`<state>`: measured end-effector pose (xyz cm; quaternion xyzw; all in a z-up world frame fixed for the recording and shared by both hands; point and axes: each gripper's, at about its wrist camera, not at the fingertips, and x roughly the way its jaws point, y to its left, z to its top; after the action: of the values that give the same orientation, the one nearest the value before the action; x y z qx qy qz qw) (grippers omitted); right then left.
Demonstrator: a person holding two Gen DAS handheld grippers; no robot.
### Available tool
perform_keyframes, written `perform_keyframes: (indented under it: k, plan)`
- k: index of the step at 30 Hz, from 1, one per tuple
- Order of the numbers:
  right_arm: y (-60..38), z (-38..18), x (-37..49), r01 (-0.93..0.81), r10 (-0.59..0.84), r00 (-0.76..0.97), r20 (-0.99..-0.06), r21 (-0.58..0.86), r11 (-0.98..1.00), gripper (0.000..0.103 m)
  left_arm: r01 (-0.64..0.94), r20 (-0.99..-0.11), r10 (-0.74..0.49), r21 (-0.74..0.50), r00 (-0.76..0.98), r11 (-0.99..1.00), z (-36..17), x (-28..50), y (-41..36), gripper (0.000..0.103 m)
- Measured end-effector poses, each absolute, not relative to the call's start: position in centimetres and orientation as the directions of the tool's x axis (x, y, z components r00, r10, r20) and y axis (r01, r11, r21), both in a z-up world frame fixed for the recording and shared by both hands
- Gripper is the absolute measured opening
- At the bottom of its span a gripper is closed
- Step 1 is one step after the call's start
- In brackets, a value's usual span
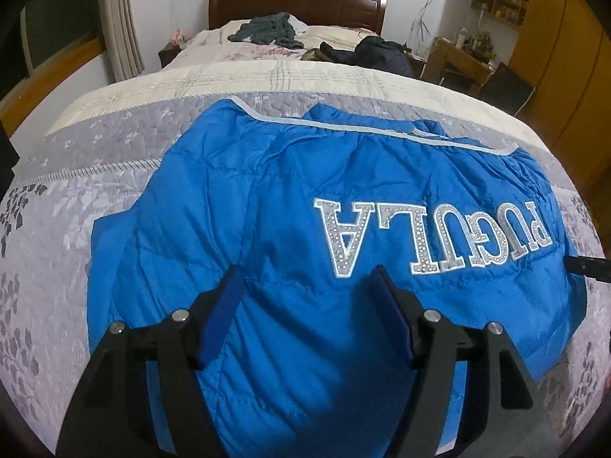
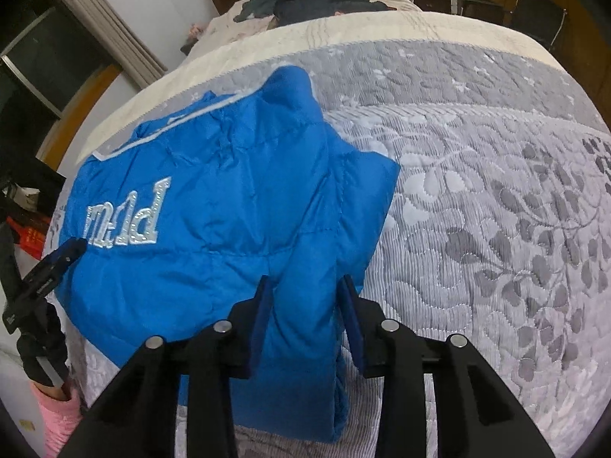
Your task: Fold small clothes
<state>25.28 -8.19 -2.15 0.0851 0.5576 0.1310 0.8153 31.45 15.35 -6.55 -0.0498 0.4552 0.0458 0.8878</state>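
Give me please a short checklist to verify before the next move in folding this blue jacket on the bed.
1. Blue jacket lies on the grey quilt, lettered side up: ok.
2. Left gripper open above the jacket's near part: ok.
3. Right gripper open, its fingers on either side of a raised fold at the jacket's edge: ok.
4. Whether the right gripper's pads already touch the fabric: cannot tell.
5. Jacket flat before folding: not ok, it is wrinkled and bunched near the white trim.
6. Other clothes lie far up the bed, away from the jacket: ok.
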Motion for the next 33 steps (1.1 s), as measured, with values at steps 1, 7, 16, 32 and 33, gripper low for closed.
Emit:
perform_keyframes:
  k: [1,7,16,32,33]
  plan:
    - [-8.2,-2.3,25.3,-0.117,0.311,0.344,-0.886,0.288,0.950,0.039,-0.126,-0.812,0.036,-0.046,0.583,0.991,-6.6,31.4,15.3,0.068]
    - [-8.9,-3.7,25.2,-0.096,0.337,0.341,-0.878,0.324,0.941,0.047,-0.125,-0.803,0.041,-0.042,0.594,0.991,-6.9,31.3,15.2,0.068]
    - [-9.0,-4.6,25.4,-0.083,0.351,0.341,-0.872,0.344,0.935,0.052,-0.131,-0.791,0.055,-0.033,0.610,0.991,-7.3,30.7,14.9,0.068]
    - [-12.6,-4.2,25.4,-0.080,0.486,0.282,-0.827,0.485,0.871,0.072,-0.133,-0.790,0.043,-0.050,0.612,0.990,-6.5,30.4,14.7,0.068]
    - [-12.6,-4.3,25.6,-0.081,0.491,0.278,-0.826,0.489,0.868,0.072,-0.132,-0.790,0.042,-0.050,0.612,0.990,-6.5,30.4,14.8,0.068]
